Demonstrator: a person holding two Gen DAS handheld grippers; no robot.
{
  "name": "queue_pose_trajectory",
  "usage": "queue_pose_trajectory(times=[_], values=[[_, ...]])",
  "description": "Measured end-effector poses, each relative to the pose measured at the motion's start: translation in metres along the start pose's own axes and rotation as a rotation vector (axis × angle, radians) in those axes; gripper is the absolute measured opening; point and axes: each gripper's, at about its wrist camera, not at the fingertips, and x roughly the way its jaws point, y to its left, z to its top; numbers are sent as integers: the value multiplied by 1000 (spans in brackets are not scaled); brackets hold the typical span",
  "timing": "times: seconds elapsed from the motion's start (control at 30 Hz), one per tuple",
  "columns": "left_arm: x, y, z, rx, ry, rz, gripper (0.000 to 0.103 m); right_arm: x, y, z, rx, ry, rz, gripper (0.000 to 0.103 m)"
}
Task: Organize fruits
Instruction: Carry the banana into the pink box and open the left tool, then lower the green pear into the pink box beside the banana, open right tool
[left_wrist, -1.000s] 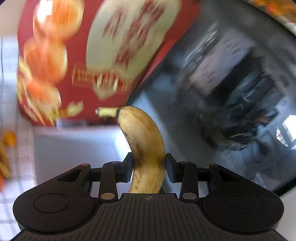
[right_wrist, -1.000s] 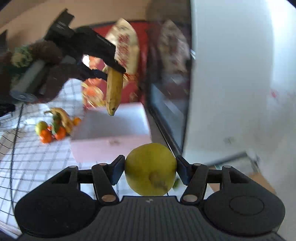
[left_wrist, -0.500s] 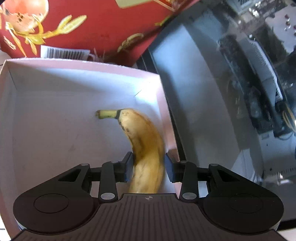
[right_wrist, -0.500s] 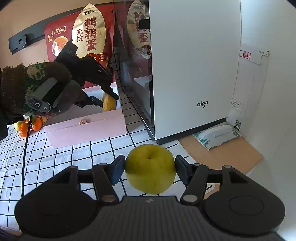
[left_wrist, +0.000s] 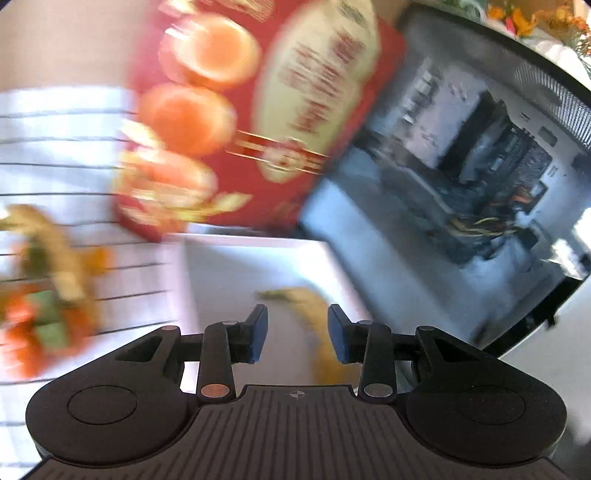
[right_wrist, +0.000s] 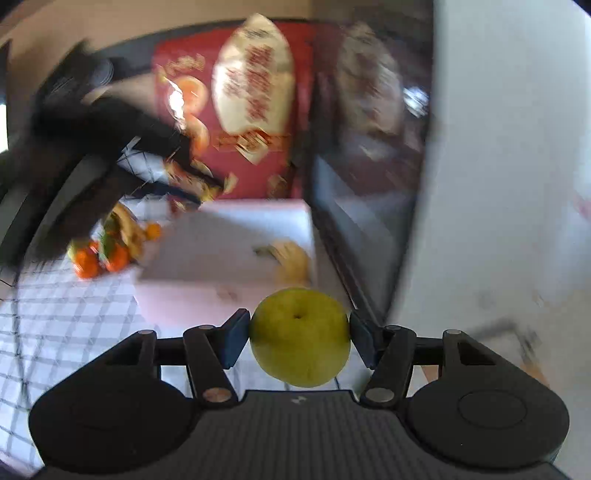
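My left gripper (left_wrist: 297, 334) is open and empty, raised above the pink box (left_wrist: 236, 273). The banana (left_wrist: 317, 325) lies in the box by its right wall; it also shows in the right wrist view (right_wrist: 291, 258). My right gripper (right_wrist: 298, 338) is shut on a yellow-green pear (right_wrist: 300, 336), held just in front of the pink box (right_wrist: 192, 295). The left gripper (right_wrist: 122, 147) shows blurred at the upper left of the right wrist view, above the box's left side.
A pile of oranges, green fruit and a banana (right_wrist: 107, 247) lies left of the box on the checked table; it also shows in the left wrist view (left_wrist: 48, 295). A red snack bag (right_wrist: 240, 110) stands behind the box. A computer case with a glass side (right_wrist: 369, 166) stands right.
My left gripper has opened, left the banana in the box and lifted up and back. My right gripper has moved toward the box with the pear.
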Motion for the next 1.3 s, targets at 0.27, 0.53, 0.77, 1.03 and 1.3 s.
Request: queue_pose_trajectory(times=[0.27, 0.53, 0.77, 1.03, 1.3], values=[[-70, 65, -70, -124, -7, 190, 40, 101, 40, 74, 22, 161, 312, 59], [-107, 104, -111, -220, 20, 291, 39, 183, 59, 78, 71, 397, 315, 59], [-118, 115, -117, -267, 7, 297, 39, 209, 60, 73, 133, 520, 339, 58], [-109, 119, -114, -279, 37, 301, 39, 203, 49, 79, 240, 519, 429, 59], [-95, 111, -110, -254, 72, 274, 39, 193, 25, 63, 301, 537, 403, 63]])
